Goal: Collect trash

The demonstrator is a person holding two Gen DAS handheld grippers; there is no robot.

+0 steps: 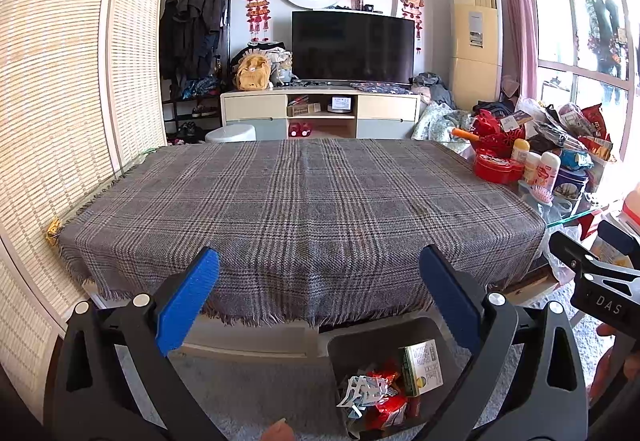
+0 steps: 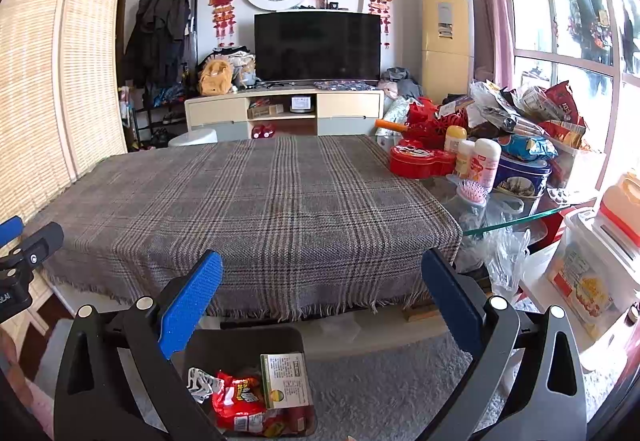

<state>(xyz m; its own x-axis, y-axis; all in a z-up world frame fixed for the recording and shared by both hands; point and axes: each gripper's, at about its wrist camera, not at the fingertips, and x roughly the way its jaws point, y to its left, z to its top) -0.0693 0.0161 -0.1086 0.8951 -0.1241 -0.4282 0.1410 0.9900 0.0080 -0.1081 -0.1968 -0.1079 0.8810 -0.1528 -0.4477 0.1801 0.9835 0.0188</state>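
Observation:
A dark grey bin (image 1: 360, 345) (image 2: 248, 341) stands on the carpet below the table's near edge. Inside lie a green-and-white box (image 1: 424, 365) (image 2: 286, 381), red snack wrappers (image 1: 386, 397) (image 2: 240, 401) and a crumpled white wrapper (image 1: 362, 391) (image 2: 202, 383). My left gripper (image 1: 320, 305) hangs open above the bin's left side, with nothing between its blue pads (image 1: 188, 301). My right gripper (image 2: 322, 305) is also open and holds nothing, above the bin's right side. The plaid cloth (image 1: 304, 209) (image 2: 248, 209) on the table carries no trash.
The table's right end, bare glass (image 2: 516, 219), is crowded with red tins (image 2: 420, 161), white bottles (image 2: 484, 161), a hairbrush (image 2: 472, 191) and snack bags (image 2: 528, 113). A white storage box (image 2: 584, 273) stands at the right. A woven screen (image 1: 52, 101) lines the left. Grey carpet (image 2: 380, 393) surrounds the bin.

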